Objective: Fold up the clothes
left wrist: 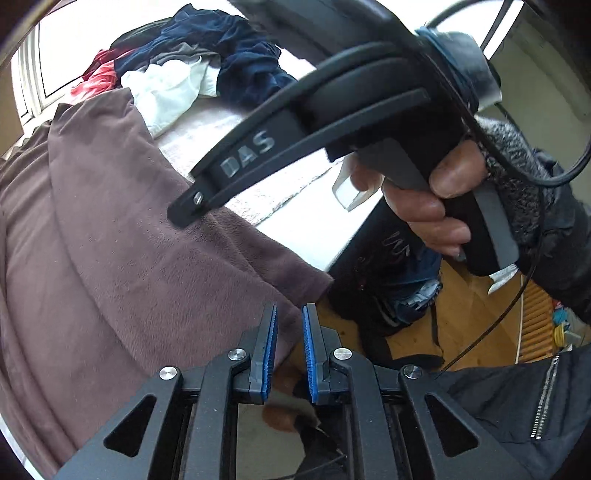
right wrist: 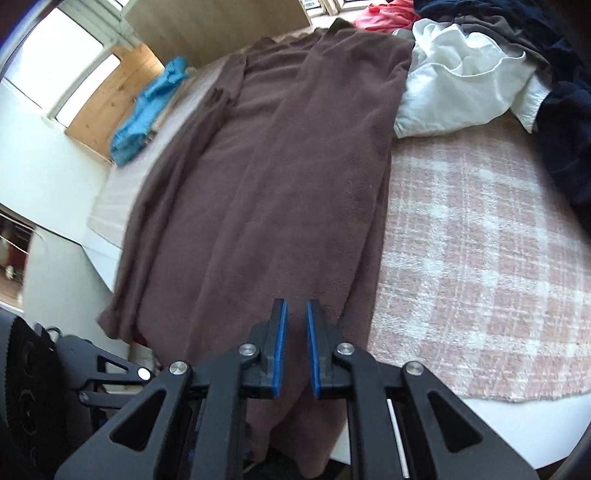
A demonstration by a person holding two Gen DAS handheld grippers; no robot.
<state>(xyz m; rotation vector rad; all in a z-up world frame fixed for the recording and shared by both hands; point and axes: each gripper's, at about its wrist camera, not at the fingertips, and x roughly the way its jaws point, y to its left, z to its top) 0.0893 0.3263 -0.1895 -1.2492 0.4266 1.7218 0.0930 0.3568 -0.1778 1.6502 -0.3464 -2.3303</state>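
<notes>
A long brown fleece garment (right wrist: 277, 184) lies lengthwise on the bed, its near end hanging over the edge. My right gripper (right wrist: 296, 306) hovers above that near end, its blue pads nearly together, and I see nothing pinched. In the left wrist view the same brown garment (left wrist: 110, 240) fills the left side. My left gripper (left wrist: 290, 314) is at its lower corner by the bed edge, pads slightly apart, with the cloth behind them and not clamped. A hand (left wrist: 424, 206) holds the right gripper's black handle above.
A pink-and-white checked blanket (right wrist: 480, 258) covers the bed. White (right wrist: 461, 74), navy (right wrist: 565, 129) and red (right wrist: 388, 14) clothes are piled at its far end. Blue cloth (right wrist: 147, 110) lies on a wooden ledge. A dark bag (left wrist: 369, 288) sits on the wood floor.
</notes>
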